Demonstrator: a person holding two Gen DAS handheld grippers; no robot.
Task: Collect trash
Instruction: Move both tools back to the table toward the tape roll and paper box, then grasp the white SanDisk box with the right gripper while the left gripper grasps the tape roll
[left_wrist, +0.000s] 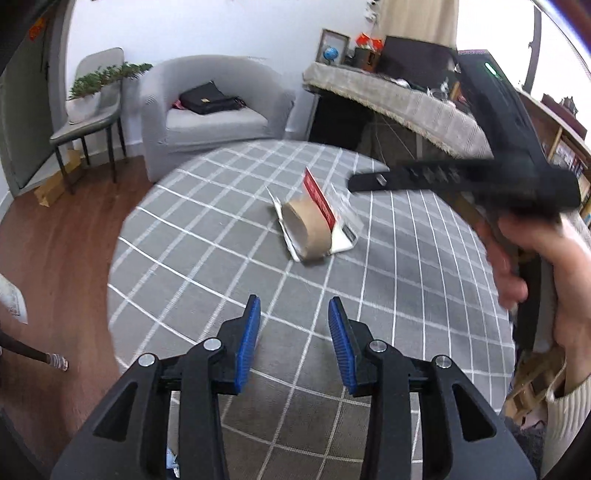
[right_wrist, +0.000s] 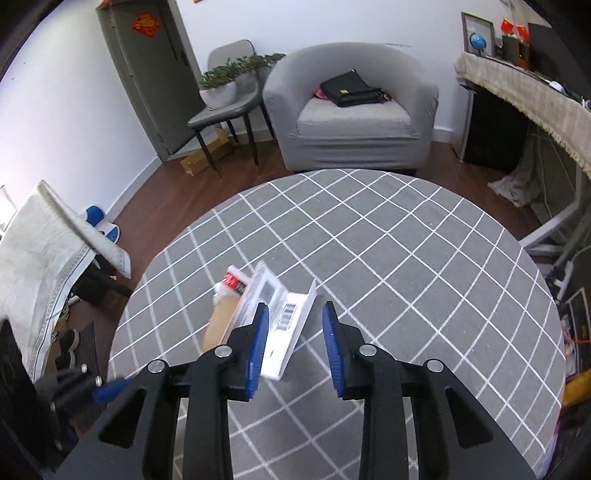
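A small heap of trash lies on the round table's grey checked cloth (left_wrist: 221, 240): a brown tape roll (left_wrist: 301, 227), a red and white packet (left_wrist: 319, 199) leaning on it, clear plastic wrap (left_wrist: 341, 206) and white paper (left_wrist: 341, 242). My left gripper (left_wrist: 294, 301) hovers open over bare cloth, short of the heap. A hand (left_wrist: 535, 266) holds the right gripper, and one of its black fingers (left_wrist: 406, 179) reaches in blurred just right of the heap. In the right wrist view my right gripper (right_wrist: 294, 306) is open just above a white barcode card (right_wrist: 291, 325). The brown roll (right_wrist: 219, 321) sits left of it.
A grey armchair (right_wrist: 351, 122) with a black bag (right_wrist: 351, 88) stands beyond the table. Left of it is a chair holding a potted plant (right_wrist: 221, 85). A cloth-covered desk (left_wrist: 406, 99) runs along the right. A white cloth-draped object (right_wrist: 44, 251) is close to the table's left edge.
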